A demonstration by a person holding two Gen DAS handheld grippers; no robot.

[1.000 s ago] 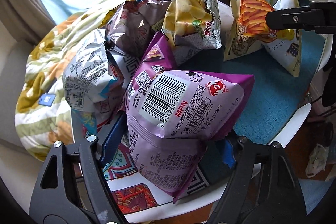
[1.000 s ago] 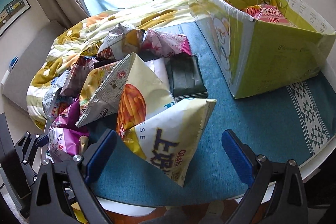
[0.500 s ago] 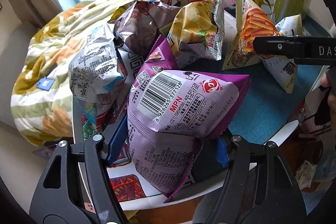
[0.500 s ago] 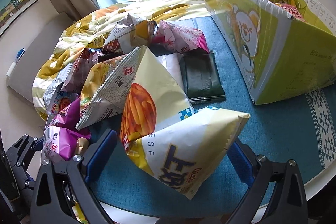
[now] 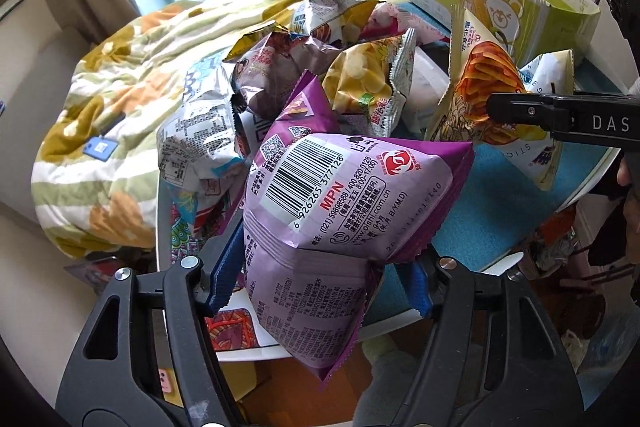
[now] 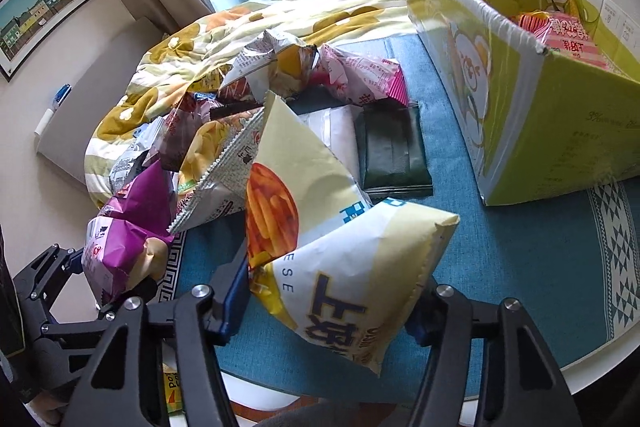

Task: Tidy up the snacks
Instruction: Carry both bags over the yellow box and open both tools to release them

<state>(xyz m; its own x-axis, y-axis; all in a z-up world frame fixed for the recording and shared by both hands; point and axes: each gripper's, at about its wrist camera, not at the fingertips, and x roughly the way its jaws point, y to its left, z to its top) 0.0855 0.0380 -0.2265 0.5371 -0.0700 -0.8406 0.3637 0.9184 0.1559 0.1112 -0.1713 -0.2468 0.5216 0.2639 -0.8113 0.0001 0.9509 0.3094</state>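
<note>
My left gripper is shut on a purple snack bag with a barcode, held just above the table's near edge; the bag also shows in the right wrist view. My right gripper is shut on a cream cheese-stick bag with an orange picture, also in the left wrist view. A green cardboard box with snacks inside stands at the right on the teal tablecloth.
A pile of loose snack bags lies mid-table, with a dark green packet and a pink bag near the box. A flowered quilt lies behind. The white table edge is close.
Both grippers have closed on their bags and lifted them: the purple bag in the left, the cheese-stick bag in the right. Both views have pulled back and up slightly.
</note>
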